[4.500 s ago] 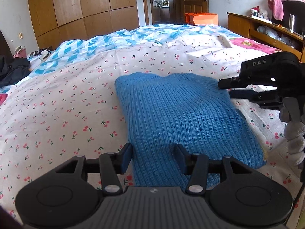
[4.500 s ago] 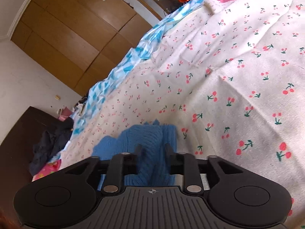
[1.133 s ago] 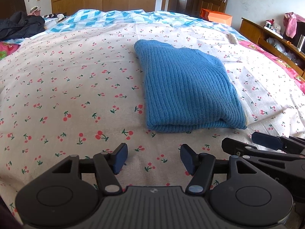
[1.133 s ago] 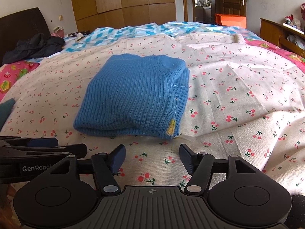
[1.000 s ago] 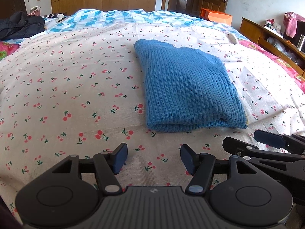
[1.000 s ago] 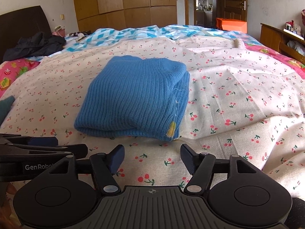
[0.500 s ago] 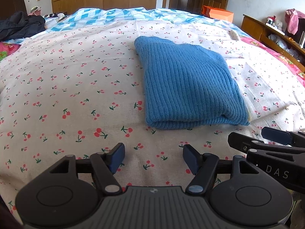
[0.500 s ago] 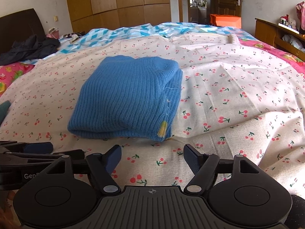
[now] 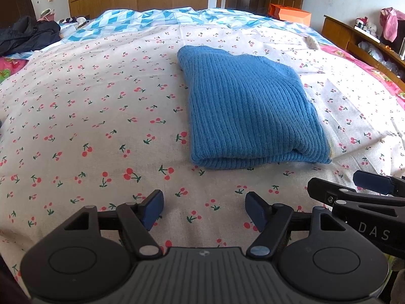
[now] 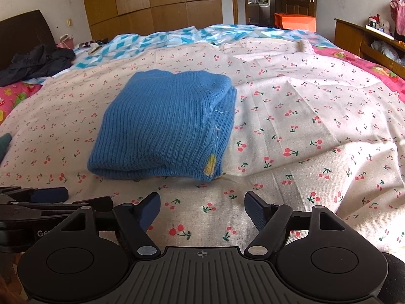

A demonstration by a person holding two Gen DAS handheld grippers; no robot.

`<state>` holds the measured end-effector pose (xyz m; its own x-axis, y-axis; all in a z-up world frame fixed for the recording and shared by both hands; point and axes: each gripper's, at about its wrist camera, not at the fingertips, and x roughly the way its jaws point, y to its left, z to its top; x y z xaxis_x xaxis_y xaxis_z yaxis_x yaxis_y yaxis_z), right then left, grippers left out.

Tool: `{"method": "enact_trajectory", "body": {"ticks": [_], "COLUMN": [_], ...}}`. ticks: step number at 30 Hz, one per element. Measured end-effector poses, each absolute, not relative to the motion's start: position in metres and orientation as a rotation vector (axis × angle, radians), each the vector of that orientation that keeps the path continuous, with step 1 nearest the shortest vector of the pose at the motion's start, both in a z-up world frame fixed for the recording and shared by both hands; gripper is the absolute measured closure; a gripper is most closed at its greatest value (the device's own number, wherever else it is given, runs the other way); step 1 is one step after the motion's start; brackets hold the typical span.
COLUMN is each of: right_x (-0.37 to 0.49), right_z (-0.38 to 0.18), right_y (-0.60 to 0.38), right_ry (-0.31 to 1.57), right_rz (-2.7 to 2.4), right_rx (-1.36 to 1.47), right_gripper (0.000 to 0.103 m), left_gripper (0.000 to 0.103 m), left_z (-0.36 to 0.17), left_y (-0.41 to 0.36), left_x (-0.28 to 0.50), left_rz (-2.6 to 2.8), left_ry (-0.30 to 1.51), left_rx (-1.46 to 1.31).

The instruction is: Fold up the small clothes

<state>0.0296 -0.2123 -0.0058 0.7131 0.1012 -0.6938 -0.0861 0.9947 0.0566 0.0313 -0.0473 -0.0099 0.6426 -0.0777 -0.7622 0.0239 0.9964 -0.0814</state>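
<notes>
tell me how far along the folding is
Done, by the look of it: the blue knit sweater lies in a compact folded stack on the cherry-print sheet. In hand: nothing; the left tongs and right tongs have just been opening, both empty. Left: no other loose small garment shows nearby.

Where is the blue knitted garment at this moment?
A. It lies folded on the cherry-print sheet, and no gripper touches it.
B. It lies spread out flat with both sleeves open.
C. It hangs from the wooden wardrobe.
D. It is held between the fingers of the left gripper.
A: the blue knitted garment lies folded on the cherry-print sheet, beyond both open grippers.
</notes>
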Motion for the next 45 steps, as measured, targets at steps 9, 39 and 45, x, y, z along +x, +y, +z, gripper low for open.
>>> {"method": "enact_trajectory", "body": {"ticks": [9, 39, 45], "right_x": [0.029, 0.033, 0.035], "right_z": [-0.005, -0.007, -0.007], "right_y": [-0.214, -0.223, -0.226], "right_ry": [0.781, 0.842, 0.844], "right_rz": [0.099, 0.089, 0.090], "right_rx": [0.035, 0.097, 0.111], "right_gripper": [0.028, 0.027, 0.027], "left_gripper": [0.027, 0.028, 0.028], "left_z": [-0.008, -0.004, -0.003], "left_y": [-0.049, -0.056, -0.056], "left_x": [0.032, 0.039, 0.042], "left_rz": [-0.044, -0.014, -0.015], "left_ry": [0.888, 0.980, 0.996], "left_rx": [-0.056, -0.040, -0.042]}}
